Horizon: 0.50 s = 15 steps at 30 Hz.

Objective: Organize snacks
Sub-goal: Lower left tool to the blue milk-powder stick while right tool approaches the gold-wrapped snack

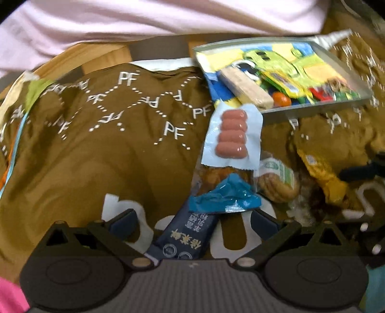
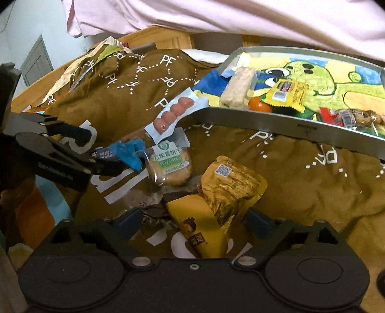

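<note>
My left gripper (image 1: 193,221) is open, and a dark blue snack bar packet (image 1: 185,238) with a teal end (image 1: 223,197) lies between its fingers. The right wrist view shows this gripper (image 2: 108,151) at the left, around the same packet (image 2: 125,151). My right gripper (image 2: 195,220) is open low over a yellow packet (image 2: 199,224) and a crumpled gold packet (image 2: 231,187). A wrapped biscuit with a green label (image 2: 168,166) (image 1: 276,180) lies between the two piles. A sausage pack (image 1: 232,134) (image 2: 173,113) leans against the metal tray (image 1: 312,110) (image 2: 264,120), which holds several snacks.
Everything rests on rumpled brown fabric printed with white letters (image 1: 96,144) (image 2: 300,187). The tray has a cartoon picture inside, with a beige bar (image 2: 238,86) and a yellow packet (image 2: 286,94) on it. Pale pink cloth (image 2: 216,16) hangs across the top. A wooden frame (image 2: 163,38) runs behind.
</note>
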Each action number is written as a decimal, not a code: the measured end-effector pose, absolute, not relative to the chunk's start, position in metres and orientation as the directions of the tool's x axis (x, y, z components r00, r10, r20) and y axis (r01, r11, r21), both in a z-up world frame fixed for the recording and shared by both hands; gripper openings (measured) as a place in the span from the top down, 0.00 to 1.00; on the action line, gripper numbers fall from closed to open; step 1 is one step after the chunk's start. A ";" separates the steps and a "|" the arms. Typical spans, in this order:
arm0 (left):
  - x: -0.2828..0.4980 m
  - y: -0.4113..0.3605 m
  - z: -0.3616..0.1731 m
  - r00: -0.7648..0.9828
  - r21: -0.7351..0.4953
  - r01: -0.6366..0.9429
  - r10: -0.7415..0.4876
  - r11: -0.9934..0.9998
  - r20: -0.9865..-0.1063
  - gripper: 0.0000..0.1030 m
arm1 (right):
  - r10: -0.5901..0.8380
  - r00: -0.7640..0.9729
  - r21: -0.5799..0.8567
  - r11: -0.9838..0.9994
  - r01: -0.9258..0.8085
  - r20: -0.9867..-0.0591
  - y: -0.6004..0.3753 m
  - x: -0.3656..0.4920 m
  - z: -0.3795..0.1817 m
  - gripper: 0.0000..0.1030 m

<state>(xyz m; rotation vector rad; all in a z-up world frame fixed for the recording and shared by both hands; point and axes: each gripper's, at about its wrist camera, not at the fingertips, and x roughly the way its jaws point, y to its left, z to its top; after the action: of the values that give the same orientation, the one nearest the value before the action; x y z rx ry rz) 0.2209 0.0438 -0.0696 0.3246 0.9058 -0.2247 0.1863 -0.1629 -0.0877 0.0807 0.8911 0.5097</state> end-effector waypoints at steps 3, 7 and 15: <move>0.226 0.040 -0.076 0.585 0.196 0.394 -0.080 0.898 -0.807 0.02 | 0.462 0.513 0.291 0.878 -0.380 -0.724 -0.164 0.188 -0.088 0.13; 0.231 0.043 -0.078 0.537 0.139 0.423 -0.125 0.895 -0.834 0.10 | 0.455 0.501 0.287 0.880 -0.377 -0.736 -0.163 0.187 -0.085 0.20; 0.231 0.049 -0.080 0.465 0.038 0.385 -0.158 0.922 -0.871 0.15 | 0.458 0.481 0.317 0.883 -0.347 -0.748 -0.171 0.190 -0.079 0.40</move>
<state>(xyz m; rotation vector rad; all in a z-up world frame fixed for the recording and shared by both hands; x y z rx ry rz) 0.2310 0.0490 -0.0798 0.2423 1.0366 -0.3374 0.1897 -0.1714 -0.0794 0.1287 0.9500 0.4920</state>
